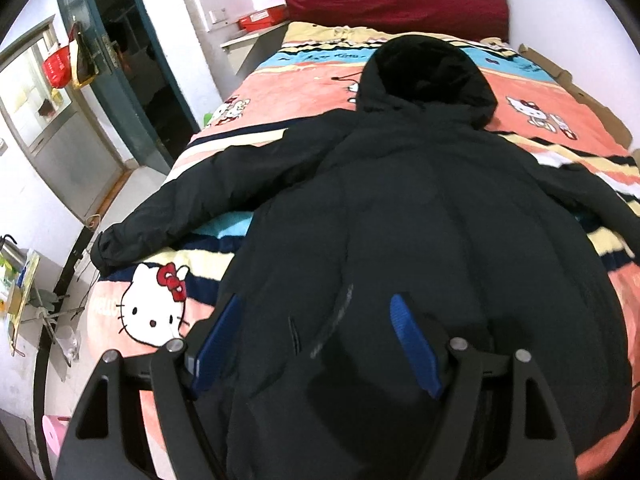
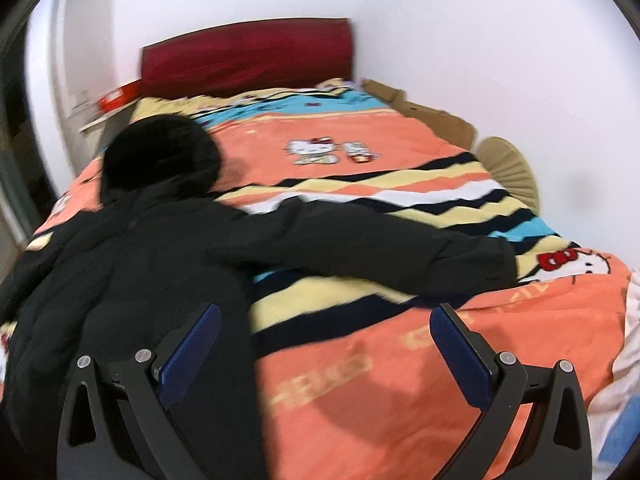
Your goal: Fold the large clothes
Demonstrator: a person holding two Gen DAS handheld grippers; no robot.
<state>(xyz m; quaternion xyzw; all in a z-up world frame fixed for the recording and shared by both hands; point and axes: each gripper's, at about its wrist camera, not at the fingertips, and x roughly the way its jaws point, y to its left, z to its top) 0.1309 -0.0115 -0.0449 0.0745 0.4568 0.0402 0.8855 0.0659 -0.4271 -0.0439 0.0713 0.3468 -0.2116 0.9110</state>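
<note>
Black hooded coat (image 1: 400,208) spread back-up on bed (image 1: 280,92), hood (image 1: 424,76) toward dark red headboard (image 1: 396,0), both sleeves stretched out sideways over cartoon-cat blanket (image 2: 392,364). Lower hem at near edge of bed, closest to both cameras.

Left claw (image 1: 316,344): jaws parted, blue pads wide apart. Lower body of coat directly under and between them; contact with fabric not determinable from left wrist view. Left sleeve cuff (image 1: 108,246) well off to the left, near cat face print (image 1: 156,308).

Right claw (image 2: 324,344): jaws parted, nothing held. Positioned over right side edge of coat; left finger (image 2: 192,352) above black fabric, right finger (image 2: 460,352) above bare orange blanket. Right sleeve (image 2: 400,256) lying across blanket just beyond fingertips, cuff ending by red bow print (image 2: 558,260).

Right wrist view slightly blurred. Cardboard (image 2: 432,112) wedged between bed and wall on far right side.
</note>
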